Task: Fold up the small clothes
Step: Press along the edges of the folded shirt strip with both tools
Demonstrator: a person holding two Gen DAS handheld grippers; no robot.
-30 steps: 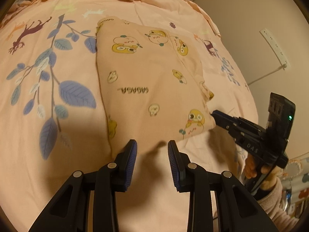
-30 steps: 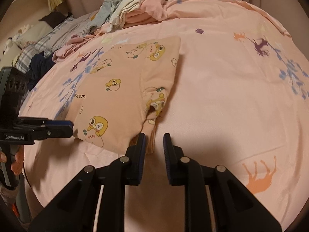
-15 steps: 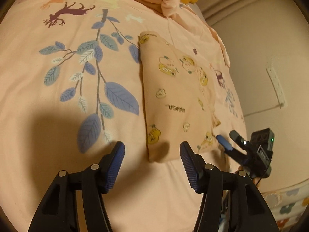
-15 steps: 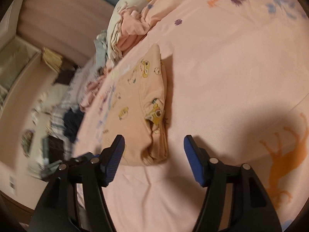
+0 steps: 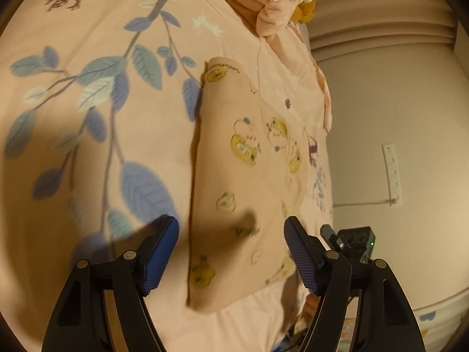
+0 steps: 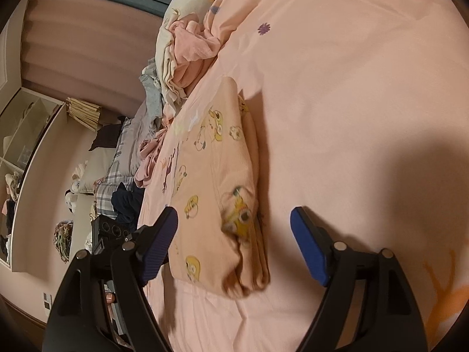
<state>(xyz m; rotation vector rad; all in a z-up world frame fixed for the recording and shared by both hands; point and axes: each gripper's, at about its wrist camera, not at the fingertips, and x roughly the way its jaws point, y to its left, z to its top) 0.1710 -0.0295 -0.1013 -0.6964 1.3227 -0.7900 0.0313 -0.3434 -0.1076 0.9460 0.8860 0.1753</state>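
The work surface is a bed covered by a peach-pink cotton bedspread (image 5: 73,228) printed with blue leaf sprays and deer silhouettes. A plain beige wall carrying a white socket strip (image 5: 392,173) borders it in the left wrist view. In the right wrist view, a white open shelf unit (image 6: 20,146) stands at the far left; its compartments hold small items too blurred to identify. A loose pile of unfolded pink, cream and grey clothes (image 6: 178,58) rests on the far end of the bedspread, and further plaid and dark garments lie along its edge.

The folded peach child's garment with yellow cartoon prints (image 5: 243,190) lies flat on the bedspread near the front edge. It forms a long rectangle. Its long axis runs away from both cameras toward the clothes pile, and its short near edge faces the grippers. In the right wrist view, the layered fold edges (image 6: 255,193) stack along the garment's right side.

The left gripper (image 5: 231,252) has its blue ribbed pads spread wide and its jaws are opening; the near left corner of the garment lies between them, unpinched. The right gripper (image 6: 234,249) is likewise spread, its jaws opening, with the near right corner between the pads and not clamped. Each gripper's black body shows at the edge of the other's view.
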